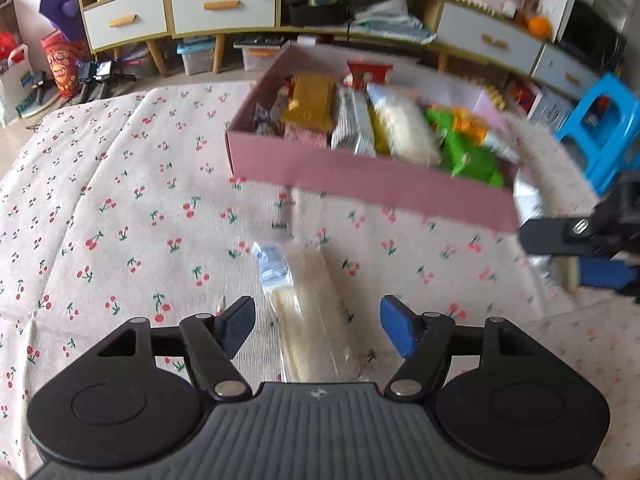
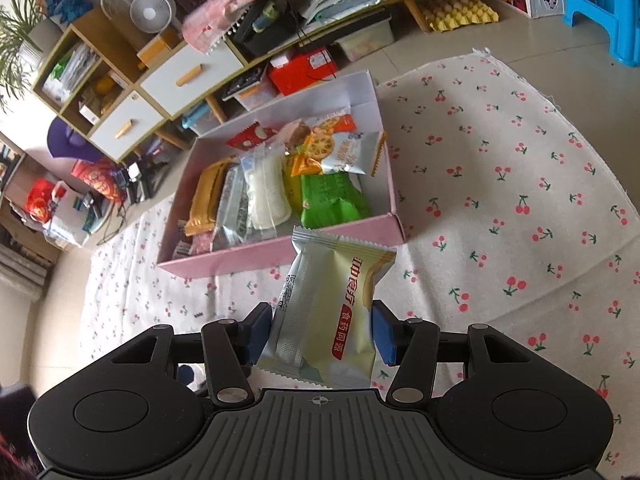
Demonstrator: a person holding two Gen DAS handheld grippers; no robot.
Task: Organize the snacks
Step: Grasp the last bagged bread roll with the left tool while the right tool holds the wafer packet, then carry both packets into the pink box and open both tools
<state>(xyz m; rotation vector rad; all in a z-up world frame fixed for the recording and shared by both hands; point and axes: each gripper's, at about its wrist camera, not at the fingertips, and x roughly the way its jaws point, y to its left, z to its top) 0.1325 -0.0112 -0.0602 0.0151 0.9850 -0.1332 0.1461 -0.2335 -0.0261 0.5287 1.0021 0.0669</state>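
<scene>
Snacks mid-sort by pink box

Left gripper (image 1: 318, 330): fingers apart, w/ clear-wrapped wafer pack (image 1: 310, 320) lying between them on cherry-print cloth (image 1: 120, 208), just before pink box (image 1: 360, 176). Right gripper (image 2: 320, 334): fingers clamped on pale-green packet (image 2: 328, 312), just before same box.

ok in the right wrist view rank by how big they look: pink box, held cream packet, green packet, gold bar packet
1. pink box
2. cream packet, though nearness to the camera inflates it
3. green packet and gold bar packet look alike, not ranked
</scene>
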